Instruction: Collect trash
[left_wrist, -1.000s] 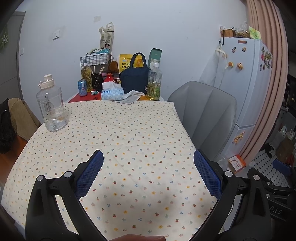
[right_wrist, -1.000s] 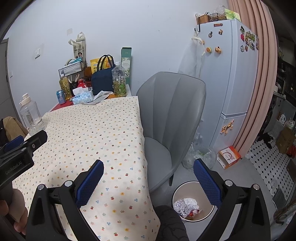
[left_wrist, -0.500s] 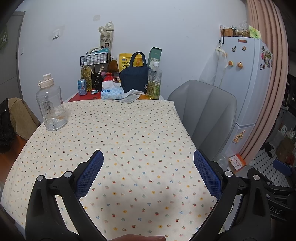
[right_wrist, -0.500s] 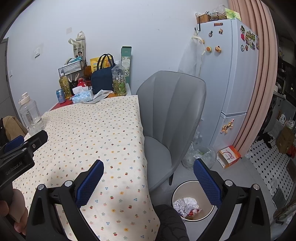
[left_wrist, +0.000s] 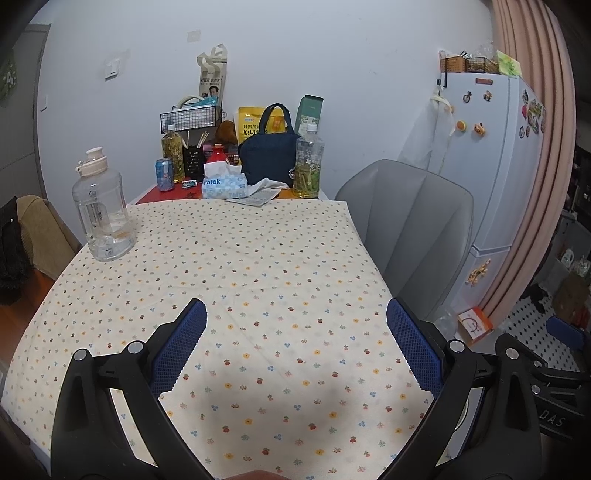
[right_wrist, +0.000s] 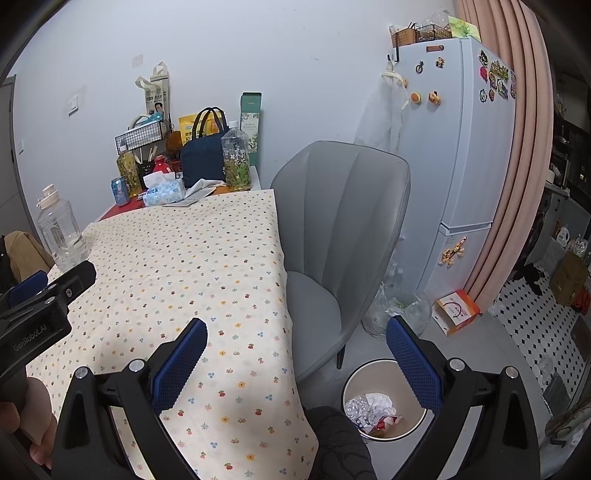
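Observation:
My left gripper (left_wrist: 295, 314) hangs open over the near half of the flower-print tablecloth (left_wrist: 240, 266), nothing between its blue pads. My right gripper (right_wrist: 295, 332) is open too, above the table's right edge, with the floor beyond it. A round white bin (right_wrist: 354, 373) stands on the floor beside the table, holding crumpled paper and wrappers (right_wrist: 373, 406). At the table's far end lie a crumpled cloth or paper (left_wrist: 260, 190), a blue tissue pack (left_wrist: 223, 184) and a blue drink can (left_wrist: 165, 173). The left gripper's body (right_wrist: 40, 306) shows at the left of the right wrist view.
A large clear water jug (left_wrist: 103, 214) stands at the table's left. Two tea bottles (left_wrist: 308, 162), a navy bag (left_wrist: 267, 155) and a wire rack (left_wrist: 190, 118) crowd the far end. A grey chair (right_wrist: 340, 229), a fridge (right_wrist: 458, 155) and an orange box (right_wrist: 456, 310) are on the right.
Both views have drifted very slightly; the grippers stay open and nothing on the table has moved.

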